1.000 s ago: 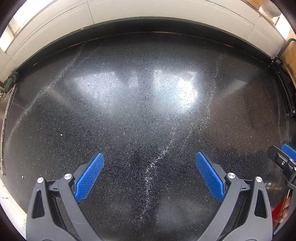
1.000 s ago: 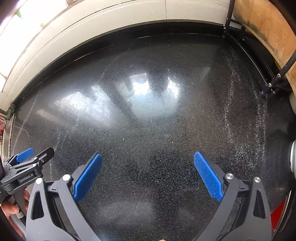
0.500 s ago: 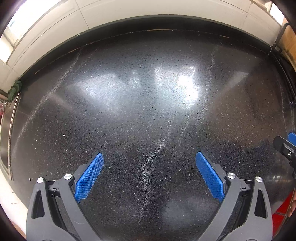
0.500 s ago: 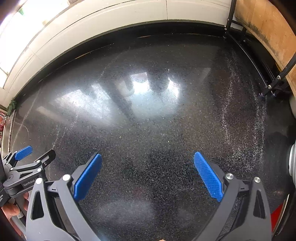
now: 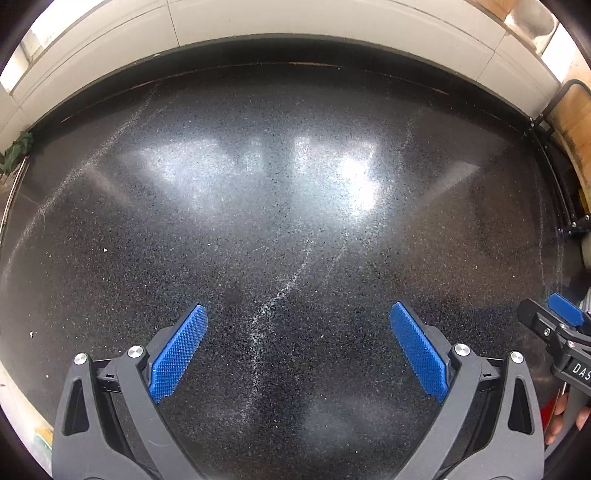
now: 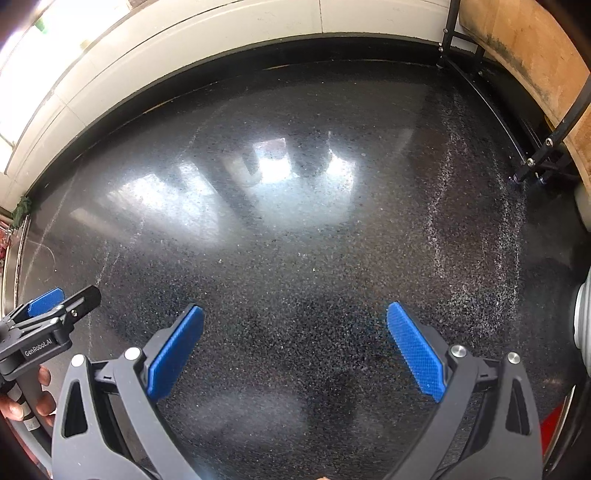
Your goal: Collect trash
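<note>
Fingers [image 5: 177, 354] of the left gripper [image 5: 297, 350] and right gripper [image 6: 295, 349] stand released over the black speckled stone desk [image 5: 295, 229]; only a tiny white scrap [image 5: 105, 250] shows far left, so scan before descending.

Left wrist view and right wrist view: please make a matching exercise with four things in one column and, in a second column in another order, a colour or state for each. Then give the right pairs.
Things:
1. left claw
2. countertop
3. cloth scrap
4. backsplash tiles

Colour or state:
A. green, crumpled at the far left edge
B. open, holding nothing
C. white, along the far side
D. black, speckled, glossy with window glare

Pairs: 1-B, 2-D, 3-A, 4-C

The right claw is open too.
</note>
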`<state>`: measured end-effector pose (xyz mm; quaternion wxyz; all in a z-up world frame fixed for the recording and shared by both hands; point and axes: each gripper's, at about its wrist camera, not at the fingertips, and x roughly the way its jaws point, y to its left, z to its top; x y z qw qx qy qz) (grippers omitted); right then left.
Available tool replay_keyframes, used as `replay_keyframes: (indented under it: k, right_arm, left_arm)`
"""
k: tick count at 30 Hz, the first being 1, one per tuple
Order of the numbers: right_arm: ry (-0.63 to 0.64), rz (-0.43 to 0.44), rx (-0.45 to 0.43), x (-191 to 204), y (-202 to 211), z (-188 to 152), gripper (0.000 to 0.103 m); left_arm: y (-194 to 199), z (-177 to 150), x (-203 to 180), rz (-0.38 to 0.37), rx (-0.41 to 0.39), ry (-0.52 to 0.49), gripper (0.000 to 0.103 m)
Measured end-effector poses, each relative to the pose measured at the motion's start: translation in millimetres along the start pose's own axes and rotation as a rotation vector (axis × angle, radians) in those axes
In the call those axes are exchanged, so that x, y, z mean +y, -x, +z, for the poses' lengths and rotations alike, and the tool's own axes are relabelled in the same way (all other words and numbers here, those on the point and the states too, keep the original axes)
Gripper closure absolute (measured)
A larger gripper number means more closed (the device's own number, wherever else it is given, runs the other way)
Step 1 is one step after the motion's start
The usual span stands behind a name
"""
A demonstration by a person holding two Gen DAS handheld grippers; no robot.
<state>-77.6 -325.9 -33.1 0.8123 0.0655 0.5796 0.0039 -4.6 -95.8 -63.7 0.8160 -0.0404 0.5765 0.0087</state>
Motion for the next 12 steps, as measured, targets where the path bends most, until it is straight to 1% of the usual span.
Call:
replay_keyframes:
  k: [1, 2, 5, 6, 7, 8, 9, 12]
  right_arm:
    - [-0.001, -0.001, 0.001, -1.0, 0.0, -0.4, 0.007]
    - [-0.003, -0.001, 0.002, -2.6, 1.3, -1.7, 0.007]
    - [-0.001, -0.005, 0.008, -3.6, -0.3, -2.6, 0.007]
    - [0.003, -0.007, 0.009, -3.4, -0.7, -1.8, 0.007]
    - [0.006, -0.009, 0.010, -2.7, -0.9, -2.2, 0.007]
    - [0.010, -0.010, 0.012, -2.3, -1.5, -2.4, 0.007]
    - [0.013, -0.011, 0.014, -0.9, -2.6, -2.8, 0.007]
    - [0.017, -0.017, 0.021, 2.0, -6.2, -2.2, 0.007]
  left_arm:
    - [0.6, 0.2, 0.2, -0.012, -0.003, 0.000, 0.006]
    - [1.1, 0.4, -0.6, -0.005, -0.008, -0.001, 0.006]
    - [-1.0, 0.8, -4.6, 0.064, -0.019, -0.031, 0.006]
    - [-2.3, 0.8, -4.2, 0.066, -0.015, -0.031, 0.006]
    - [-3.2, 1.5, -3.0, 0.044, -0.009, -0.026, 0.006]
    - [-4.9, 1.5, -0.3, 0.006, 0.004, -0.006, 0.006]
    - [-6.4, 2.1, 1.4, -0.007, 0.012, 0.009, 0.006]
    - [-8.5, 1.5, 5.0, 0.015, 0.011, 0.016, 0.006]
